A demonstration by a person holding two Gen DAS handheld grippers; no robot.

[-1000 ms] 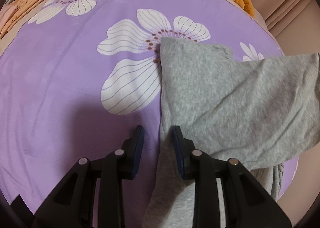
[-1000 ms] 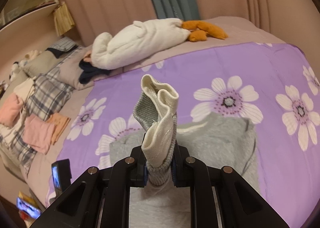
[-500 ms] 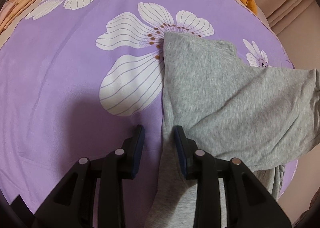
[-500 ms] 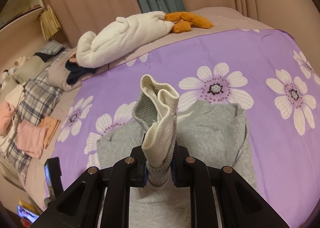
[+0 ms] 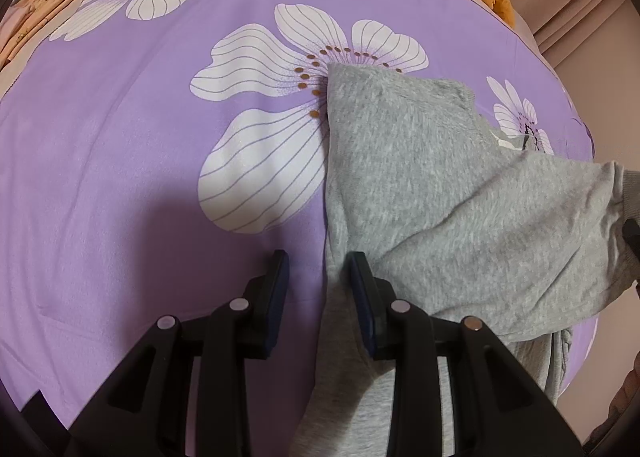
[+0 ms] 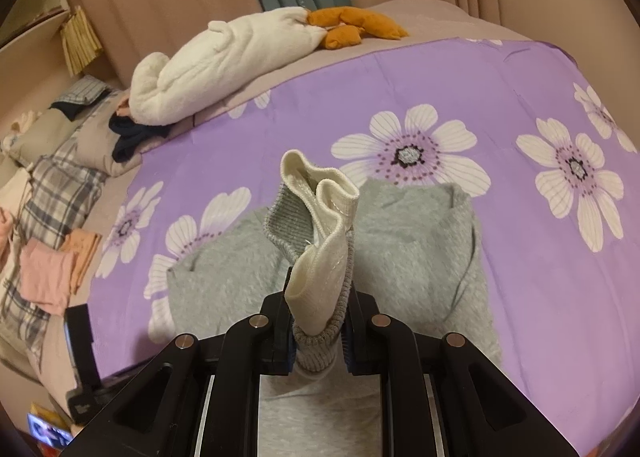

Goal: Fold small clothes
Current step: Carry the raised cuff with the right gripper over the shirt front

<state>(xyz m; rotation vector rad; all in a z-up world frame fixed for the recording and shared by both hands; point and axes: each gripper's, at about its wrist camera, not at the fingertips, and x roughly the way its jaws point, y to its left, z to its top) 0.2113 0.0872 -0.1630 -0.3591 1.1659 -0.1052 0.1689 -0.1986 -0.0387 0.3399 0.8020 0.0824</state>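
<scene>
Two grippers: both work one grey garment (image 5: 432, 193) spread on the bed, over its purple flowered sheet (image 5: 120, 137).
Right gripper (image 6: 318, 321): fingers narrow, clamped on a bunched cuff (image 6: 316, 225) of grey ribbed knit and cream band that stands up between them.
Left gripper (image 5: 320, 293): fingers part open with nothing pinched; the garment's left edge runs between them and the right finger lies on the cloth.
Just changed: over the last second the right-wrist view has tipped lower, so the garment fills more of it; in the left-wrist view the lifted flap has slid further to the right. The left view has hardly shifted.
Meaning for the task: likely a sleeve or side being carried across the body, with the left gripper steadying the edge.
Fold progress: judged early; the flap is still raised and not laid flat.
Beyond: pink folded clothes (image 6: 48, 277) and a white plush toy (image 6: 224, 61) lie well apart from the work.
</scene>
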